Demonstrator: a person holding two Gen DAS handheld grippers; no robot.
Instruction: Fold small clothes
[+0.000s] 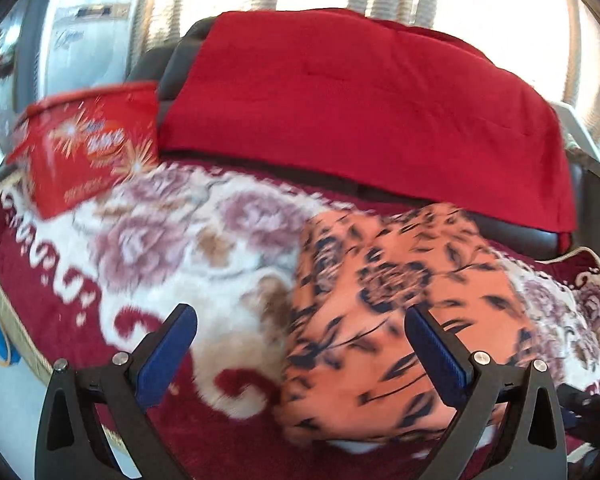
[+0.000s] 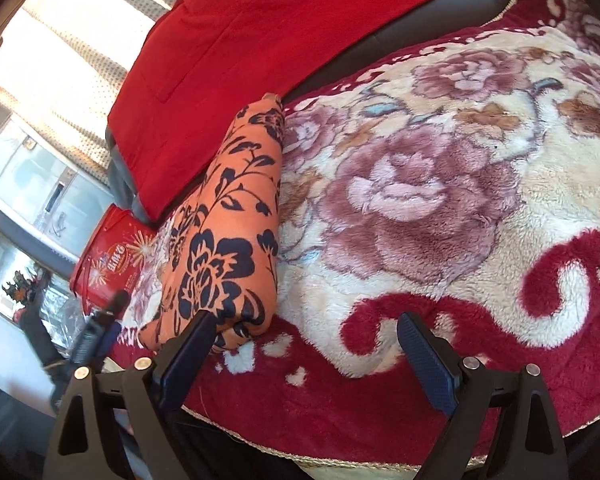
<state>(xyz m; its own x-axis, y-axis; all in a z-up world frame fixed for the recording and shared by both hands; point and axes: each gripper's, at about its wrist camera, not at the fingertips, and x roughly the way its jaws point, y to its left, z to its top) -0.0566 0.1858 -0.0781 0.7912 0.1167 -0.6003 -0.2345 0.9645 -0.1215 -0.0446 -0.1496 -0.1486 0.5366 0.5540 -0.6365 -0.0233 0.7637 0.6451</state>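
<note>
An orange garment with a dark floral print lies folded on a red and cream floral plush blanket. My left gripper is open and empty, just above the garment's left edge. In the right wrist view the garment shows as a long folded bundle. My right gripper is open and empty above the blanket, with its left finger by the garment's near end.
A red quilt is draped over the dark sofa back behind the blanket; it also shows in the right wrist view. A red printed box stands at the blanket's far left. Curtains and a window are behind.
</note>
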